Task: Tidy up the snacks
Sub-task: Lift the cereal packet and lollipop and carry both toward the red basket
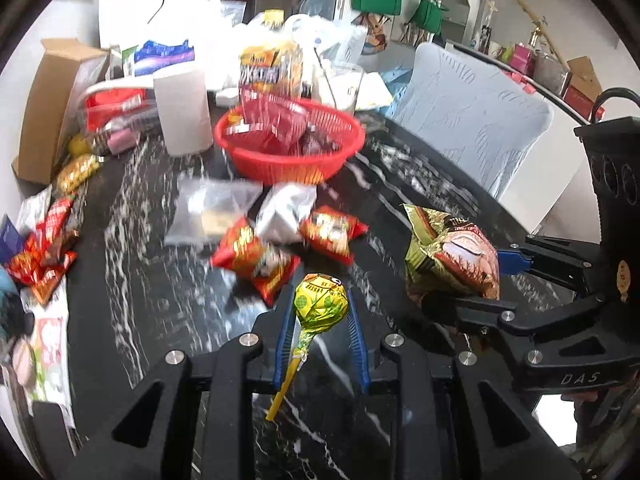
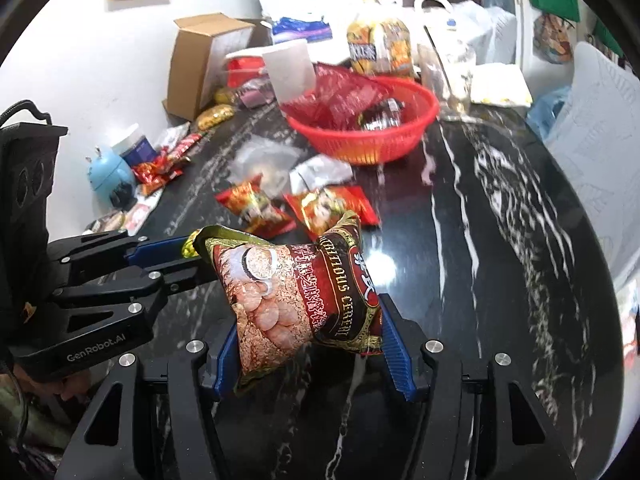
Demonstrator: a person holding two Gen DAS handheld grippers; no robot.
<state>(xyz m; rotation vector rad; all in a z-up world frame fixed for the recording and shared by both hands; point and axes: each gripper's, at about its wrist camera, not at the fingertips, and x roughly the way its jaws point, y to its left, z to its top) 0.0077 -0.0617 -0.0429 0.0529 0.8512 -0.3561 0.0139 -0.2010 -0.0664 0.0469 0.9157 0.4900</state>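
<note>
- Left wrist view: the left gripper point(image 1: 320, 312) is held level above the dark marble table point(image 1: 160, 280), fingers pointing toward the far side, clamped narrowly on a lollipop point(image 1: 320, 300).
- The lollipop's yellow-green wrapped head sits between the blue pads point(image 1: 285, 336); its long axis runs near to far, with the yellow stick slanting back toward the camera and slightly left.
- Right wrist view: the right gripper point(image 2: 308, 336) also faces the far side, above the table, closed on a cereal packet point(image 2: 300, 300).
- The packet is tilted, its long axis running from the near left up to the far right, printed face toward the camera.
- A red basket point(image 2: 360, 136) with dark-wrapped snacks inside sits farther off, and loose red snack packets point(image 2: 256, 208) lie between it and the grippers.
</note>
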